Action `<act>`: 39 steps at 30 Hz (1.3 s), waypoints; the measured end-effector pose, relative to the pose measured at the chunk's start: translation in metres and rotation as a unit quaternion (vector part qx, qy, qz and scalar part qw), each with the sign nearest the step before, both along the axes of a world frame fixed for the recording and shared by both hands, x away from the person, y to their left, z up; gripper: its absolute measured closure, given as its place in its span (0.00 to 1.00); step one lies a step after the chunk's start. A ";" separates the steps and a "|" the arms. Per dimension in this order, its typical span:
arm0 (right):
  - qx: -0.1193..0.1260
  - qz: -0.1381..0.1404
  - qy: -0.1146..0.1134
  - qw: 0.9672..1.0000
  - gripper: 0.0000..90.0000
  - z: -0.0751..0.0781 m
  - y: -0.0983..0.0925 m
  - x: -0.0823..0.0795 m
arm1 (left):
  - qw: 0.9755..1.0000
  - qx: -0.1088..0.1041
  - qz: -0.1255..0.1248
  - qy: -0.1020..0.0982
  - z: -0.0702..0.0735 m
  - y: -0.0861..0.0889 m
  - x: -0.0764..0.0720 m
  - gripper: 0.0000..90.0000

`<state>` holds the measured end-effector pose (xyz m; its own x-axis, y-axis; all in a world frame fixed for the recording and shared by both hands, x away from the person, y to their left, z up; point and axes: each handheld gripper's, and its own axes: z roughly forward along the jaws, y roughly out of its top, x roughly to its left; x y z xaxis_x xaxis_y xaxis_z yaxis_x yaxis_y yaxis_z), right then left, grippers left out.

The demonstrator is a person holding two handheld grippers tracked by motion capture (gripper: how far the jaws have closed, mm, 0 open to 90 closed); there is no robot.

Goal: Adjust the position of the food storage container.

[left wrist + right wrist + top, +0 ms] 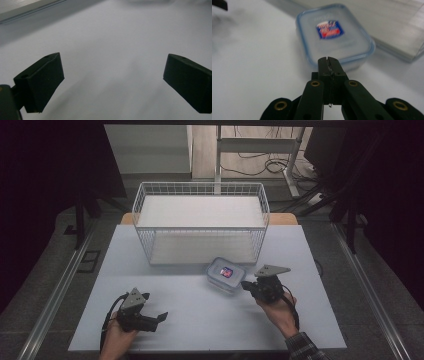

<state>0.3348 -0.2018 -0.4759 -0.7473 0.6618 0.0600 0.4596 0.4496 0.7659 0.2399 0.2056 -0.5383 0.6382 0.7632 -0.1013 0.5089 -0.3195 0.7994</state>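
A clear plastic food container [226, 273] with a blue-rimmed lid and a red-and-blue label sits on the white table, just in front of the wire basket. My right gripper [245, 285] is right beside the container's near right edge. In the right gripper view its jaws [328, 60] are pressed together with nothing between them, tips pointing at the container [334, 35] close ahead. My left gripper [156, 318] rests low over the table near the front left. Its jaws stand wide apart [112, 82] over bare table.
A white wire basket [200, 187] with a pale floor stands at the back middle of the table [200, 320]; its base [402, 37] is just past the container. Metal rails run along both sides of the table. A desk frame and cables lie beyond the basket.
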 end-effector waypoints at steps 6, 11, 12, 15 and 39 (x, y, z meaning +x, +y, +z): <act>0.006 -0.015 -0.015 1.000 0.99 0.007 0.022 0.031 | 1.000 0.002 -0.003 -0.015 0.003 -0.002 -0.002 0.03; 0.011 -0.040 -0.026 0.999 0.99 0.005 0.036 0.061 | 1.000 0.007 -0.011 -0.024 0.004 -0.005 -0.004 0.03; 0.012 -0.044 -0.029 0.999 0.99 0.005 0.037 0.064 | 1.000 0.007 -0.011 -0.024 0.004 -0.005 -0.004 0.03; 0.011 -0.055 -0.041 0.998 0.99 0.001 0.041 0.078 | 1.000 0.002 -0.009 -0.023 0.004 -0.004 -0.003 0.03; 0.003 0.052 0.065 0.997 1.00 -0.030 0.083 0.059 | 1.000 -0.009 -0.005 -0.011 0.005 -0.002 -0.001 0.03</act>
